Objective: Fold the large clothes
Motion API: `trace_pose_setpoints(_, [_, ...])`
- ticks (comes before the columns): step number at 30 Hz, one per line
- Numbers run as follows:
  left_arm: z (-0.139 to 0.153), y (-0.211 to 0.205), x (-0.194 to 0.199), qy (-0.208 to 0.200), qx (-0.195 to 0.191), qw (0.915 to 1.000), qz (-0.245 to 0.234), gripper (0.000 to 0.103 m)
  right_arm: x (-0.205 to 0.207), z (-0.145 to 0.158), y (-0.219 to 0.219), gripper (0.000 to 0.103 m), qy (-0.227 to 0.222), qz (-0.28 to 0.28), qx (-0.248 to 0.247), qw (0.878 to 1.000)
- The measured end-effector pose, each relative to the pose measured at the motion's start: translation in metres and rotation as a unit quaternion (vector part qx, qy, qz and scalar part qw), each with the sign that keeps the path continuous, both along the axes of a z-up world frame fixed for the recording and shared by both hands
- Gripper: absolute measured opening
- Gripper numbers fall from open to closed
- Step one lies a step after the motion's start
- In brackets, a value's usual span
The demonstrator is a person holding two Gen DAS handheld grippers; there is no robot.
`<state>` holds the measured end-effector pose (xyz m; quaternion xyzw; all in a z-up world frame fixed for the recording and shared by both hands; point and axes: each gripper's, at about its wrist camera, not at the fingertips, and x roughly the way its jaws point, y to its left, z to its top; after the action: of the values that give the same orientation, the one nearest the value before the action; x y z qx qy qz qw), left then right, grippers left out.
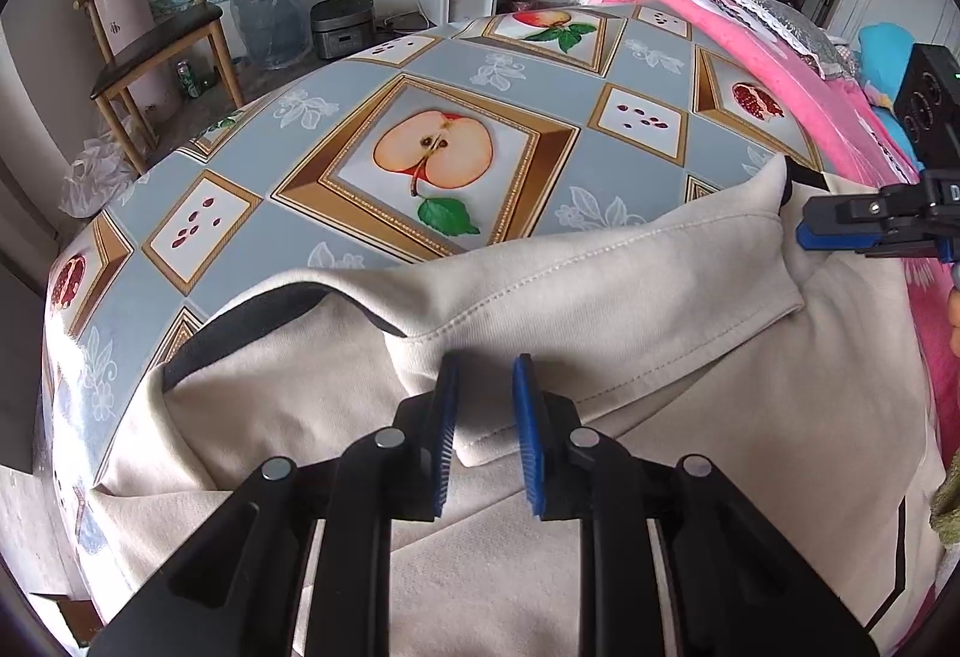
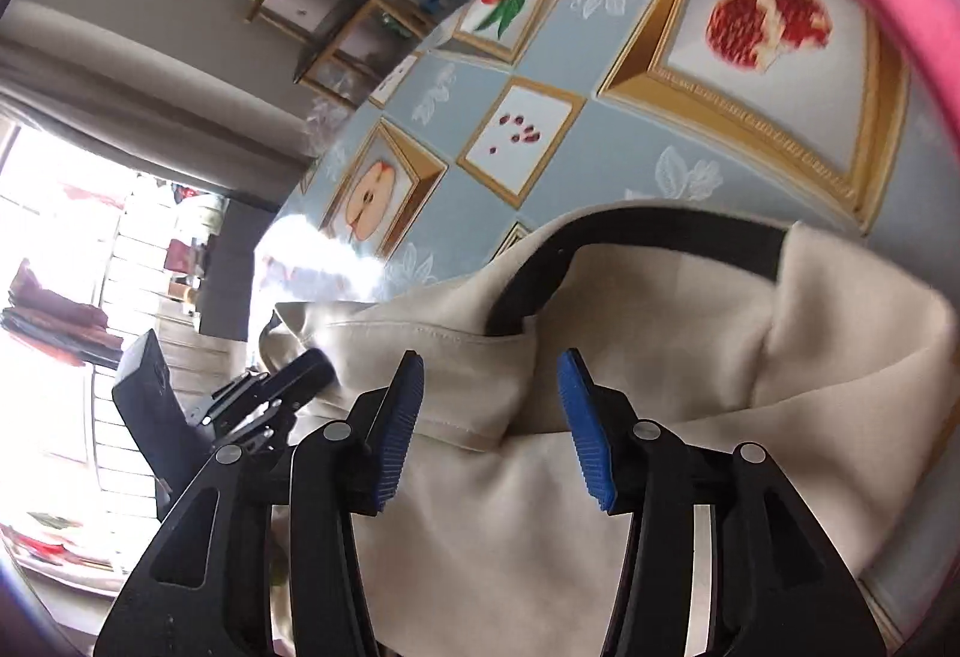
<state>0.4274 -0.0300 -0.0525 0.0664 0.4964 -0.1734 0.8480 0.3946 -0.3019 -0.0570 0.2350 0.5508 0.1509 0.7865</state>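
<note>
Since folding wants a flat bed, spread across the desk (image 1: pixel 384 63) with its fruit-print cloth: cream garment (image 1: pixel 600 273), lying on the near half, dark collar band (image 2: pixel 648 231) toward the far side, one flap already doubled over the body. Set low over that flap's hem, probably to pinch or smooth it: left claw (image 1: pixel 485 435), blue pads apart, cloth between them but not clamped. Hovering at the collar end, likely for the same edge: right claw (image 2: pixel 492 429), also apart, gripping nothing

Cream garment (image 1: pixel 540 285) with black trim lies rumpled, partly folded, on the tablecloth (image 1: pixel 360 75).
</note>
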Motion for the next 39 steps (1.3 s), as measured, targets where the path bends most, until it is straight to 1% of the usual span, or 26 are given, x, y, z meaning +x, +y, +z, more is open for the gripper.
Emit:
trace_pose_setpoints(1, [0.000, 0.000, -0.001, -0.001, -0.001, 1.0000, 0.001, 0.018, 0.003, -0.003, 0.006, 0.043, 0.004, 0.007, -0.012, 1.000])
trace_pose_setpoints(2, [0.000, 0.000, -0.001, -0.002, -0.001, 1.0000, 0.001, 0.018, 0.005, -0.006, 0.015, 0.027, 0.004, 0.018, -0.031, 0.999])
trace_pose_setpoints(3, [0.000, 0.000, -0.001, -0.004, -0.001, 1.0000, 0.001, 0.018, 0.007, -0.009, 0.025, 0.020, 0.004, 0.033, -0.062, 0.998])
trace_pose_setpoints(4, [0.000, 0.000, -0.002, -0.005, 0.000, 1.0000, 0.001, 0.018, 0.007, -0.008, 0.032, 0.019, -0.004, 0.039, -0.101, 0.994])
trace_pose_setpoints(6, [0.000, -0.001, -0.001, -0.008, 0.001, 1.0000, 0.000, 0.018, 0.005, -0.001, 0.045, 0.018, -0.039, 0.053, -0.171, 0.983])
trace_pose_setpoints(7, [0.000, -0.001, -0.001, -0.008, 0.001, 1.0000, 0.001, 0.018, 0.003, 0.001, 0.050, 0.018, -0.052, 0.056, -0.198, 0.977])
trace_pose_setpoints(11, [0.001, -0.002, -0.002, -0.010, 0.003, 0.9999, 0.002, 0.018, 0.001, 0.002, 0.069, 0.020, -0.079, 0.073, -0.261, 0.959])
trace_pose_setpoints(13, [0.001, -0.001, -0.002, -0.009, 0.002, 1.0000, 0.002, 0.018, -0.005, 0.004, 0.072, 0.031, -0.087, 0.084, -0.292, 0.949])
trace_pose_setpoints(14, [0.001, -0.001, -0.002, -0.009, 0.001, 1.0000, 0.002, 0.018, -0.008, 0.006, 0.071, 0.042, -0.083, 0.078, -0.306, 0.945])
trace_pose_setpoints(15, [0.001, -0.001, -0.001, -0.009, 0.000, 1.0000, 0.002, 0.018, -0.012, 0.009, 0.058, 0.044, -0.079, 0.068, -0.306, 0.946])
trace_pose_setpoints(17, [0.001, -0.001, -0.002, -0.010, 0.000, 0.9999, 0.001, 0.018, -0.022, 0.020, 0.040, 0.044, -0.076, 0.043, -0.263, 0.961])
trace_pose_setpoints(19, [0.000, -0.001, -0.002, -0.012, 0.000, 0.9999, 0.000, 0.018, -0.030, 0.031, 0.025, 0.037, -0.076, 0.029, -0.200, 0.976])
trace_pose_setpoints(20, [0.000, -0.001, -0.002, -0.012, 0.000, 0.9999, 0.000, 0.018, -0.032, 0.031, 0.026, 0.031, -0.071, 0.034, -0.169, 0.982])
trace_pose_setpoints(22, [0.000, -0.001, -0.002, -0.011, -0.001, 0.9999, 0.002, 0.018, -0.031, 0.026, 0.033, 0.026, -0.054, 0.054, -0.126, 0.989])
trace_pose_setpoints(23, [0.000, 0.000, -0.002, -0.010, -0.002, 0.9999, 0.003, 0.018, -0.028, 0.022, 0.040, 0.023, -0.045, 0.068, -0.123, 0.989])
trace_pose_setpoints(24, [0.000, 0.000, -0.002, -0.010, -0.003, 0.9999, 0.005, 0.018, -0.028, 0.017, 0.049, 0.020, -0.039, 0.079, -0.134, 0.987])
trace_pose_setpoints(26, [0.000, 0.001, -0.002, -0.009, -0.006, 0.9999, 0.008, 0.018, -0.024, 0.003, 0.061, 0.019, -0.027, 0.091, -0.169, 0.981])
trace_pose_setpoints(27, [0.000, 0.001, -0.002, -0.010, -0.008, 0.9999, 0.009, 0.018, -0.025, 0.000, 0.064, 0.018, -0.033, 0.089, -0.184, 0.978])
trace_pose_setpoints(29, [0.000, 0.002, -0.002, -0.009, -0.013, 0.9998, 0.010, 0.018, -0.021, -0.002, 0.069, 0.020, -0.038, 0.092, -0.215, 0.971])
trace_pose_setpoints(31, [0.001, 0.003, -0.003, -0.009, -0.019, 0.9997, 0.011, 0.018, -0.019, -0.002, 0.072, 0.020, -0.034, 0.092, -0.218, 0.971])
trace_pose_setpoints(32, [0.001, 0.004, -0.003, -0.009, -0.021, 0.9997, 0.011, 0.018, -0.019, 0.002, 0.074, 0.022, -0.029, 0.087, -0.223, 0.971])
trace_pose_setpoints(33, [0.001, 0.005, -0.003, -0.009, -0.023, 0.9996, 0.011, 0.018, -0.020, 0.007, 0.077, 0.022, -0.030, 0.084, -0.224, 0.970])
trace_pose_setpoints(37, [0.000, 0.006, -0.004, -0.009, -0.026, 0.9996, 0.011, 0.018, -0.025, 0.036, 0.103, 0.022, -0.073, 0.102, -0.195, 0.973])
trace_pose_setpoints(39, [0.000, 0.006, -0.004, -0.009, -0.025, 0.9995, 0.014, 0.018, -0.017, 0.039, 0.116, 0.022, -0.083, 0.111, -0.181, 0.974])
